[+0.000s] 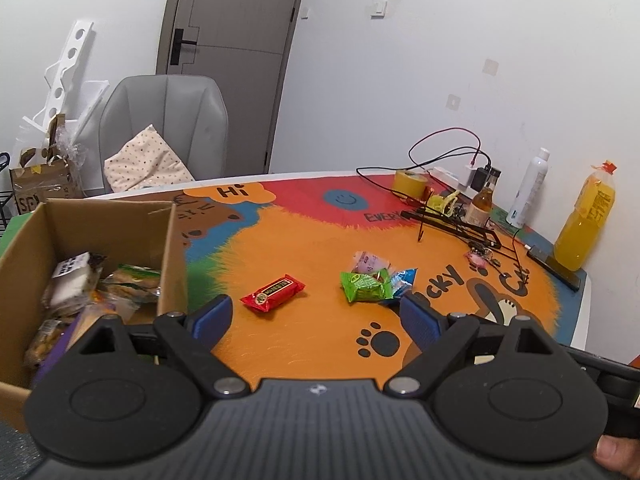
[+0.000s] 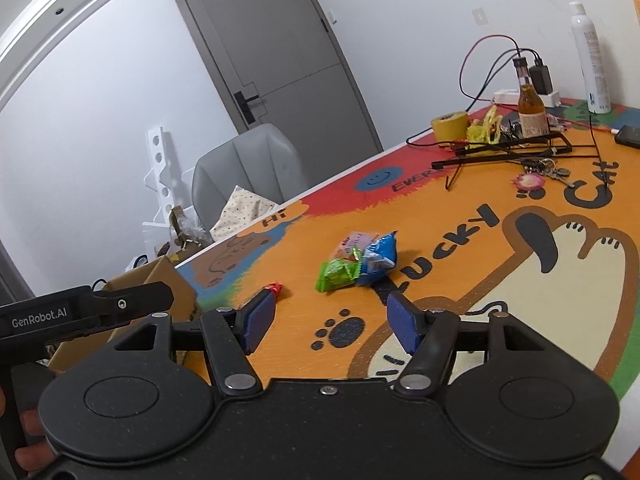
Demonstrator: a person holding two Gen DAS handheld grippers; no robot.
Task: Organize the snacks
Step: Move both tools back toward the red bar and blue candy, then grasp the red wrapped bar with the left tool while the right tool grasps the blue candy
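Observation:
A red snack packet [image 1: 273, 292] lies on the orange table mat [image 1: 312, 344], just ahead of my open, empty left gripper [image 1: 316, 314]. To its right lie a green packet [image 1: 365, 285], a blue packet [image 1: 403, 279] and a pink packet [image 1: 368, 261], bunched together. A cardboard box [image 1: 168, 248] at the left holds several snacks. In the right wrist view my right gripper [image 2: 332, 322] is open and empty, short of the green packet [image 2: 336, 275], blue packet [image 2: 380, 258] and pink packet [image 2: 356, 242]. The red packet [image 2: 272, 290] peeks out behind its left finger. The box [image 2: 160, 276] is at the left.
At the far right of the table are a tape roll [image 1: 410, 184], a small brown bottle [image 1: 482, 202], a white spray bottle [image 1: 530, 188], an orange drink bottle [image 1: 586, 220], a phone [image 1: 554, 266], black hangers [image 1: 456, 226], keys and cables. A grey chair [image 1: 168, 128] stands behind the table.

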